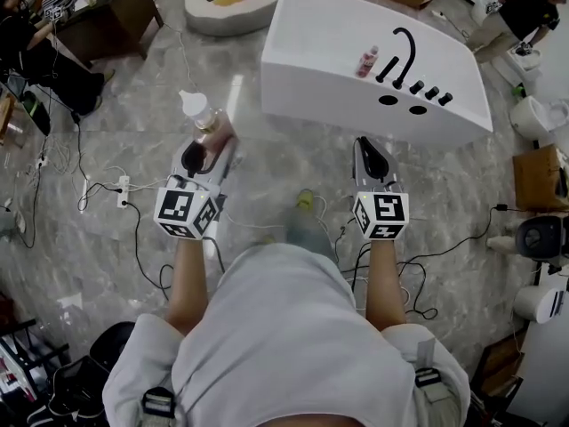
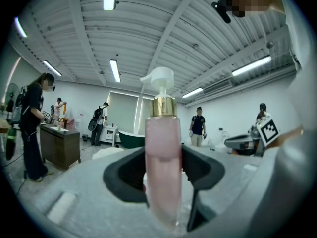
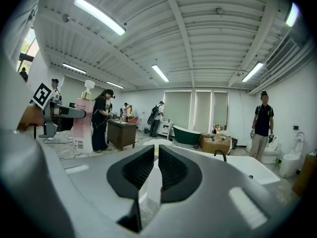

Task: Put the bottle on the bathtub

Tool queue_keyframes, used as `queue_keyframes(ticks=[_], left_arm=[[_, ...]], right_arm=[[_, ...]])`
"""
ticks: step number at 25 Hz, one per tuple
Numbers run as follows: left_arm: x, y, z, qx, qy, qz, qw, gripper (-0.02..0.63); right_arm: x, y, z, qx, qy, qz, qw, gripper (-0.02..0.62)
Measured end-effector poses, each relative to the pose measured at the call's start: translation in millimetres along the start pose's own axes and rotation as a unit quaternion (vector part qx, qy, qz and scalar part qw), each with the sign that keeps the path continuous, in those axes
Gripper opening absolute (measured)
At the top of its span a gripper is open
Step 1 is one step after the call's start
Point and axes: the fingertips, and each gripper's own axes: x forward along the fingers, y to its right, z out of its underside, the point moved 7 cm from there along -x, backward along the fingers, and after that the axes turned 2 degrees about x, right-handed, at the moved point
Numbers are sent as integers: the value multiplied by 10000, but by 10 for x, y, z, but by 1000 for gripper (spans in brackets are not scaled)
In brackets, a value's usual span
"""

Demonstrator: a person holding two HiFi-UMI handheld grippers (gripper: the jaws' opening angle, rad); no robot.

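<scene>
Left claw is clamped on the bottle. Its dark pads press both sides of the pink body low down, and the gold collar and white pump head stand clear above them. The bottle is upright in the grip, over the marble floor and touching nothing else.

Right claw is level with the left one and well apart to its right. Its jaws are drawn together with only a thin slit between them and nothing in it. Cables trail over the floor beneath and behind both claws.

Straight ahead of the right claw, and to the front-right of the left claw, sits the white bathtub, well apart from the held bottle. On its flat rim a black tap arches up with dark knobs beside it. A small bottle lies just left of the tap.

Far out to the left claw's front-left, a person in dark clothes is at a brown bench.
</scene>
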Motion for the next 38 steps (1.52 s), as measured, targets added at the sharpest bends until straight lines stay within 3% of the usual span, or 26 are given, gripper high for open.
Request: queue_keyframes(ticks=[13, 22, 31, 38], left_arm=[[1427, -459, -117, 173, -36, -56, 9998, 213], [2575, -751, 23, 80, -224, -154, 9996, 213], [3890, -774, -62, 148, -360, -123, 9992, 213], [4412, -758, -31, 43, -393, -66, 9992, 215]], right_arm=[[1306, 870, -105, 90, 89, -69, 9999, 28], [2322, 1617, 62, 291, -66, -155, 9994, 28], [3249, 2526, 30, 424, -189, -370, 9982, 28], [3574, 2795, 53, 410, -312, -562, 9971, 28]])
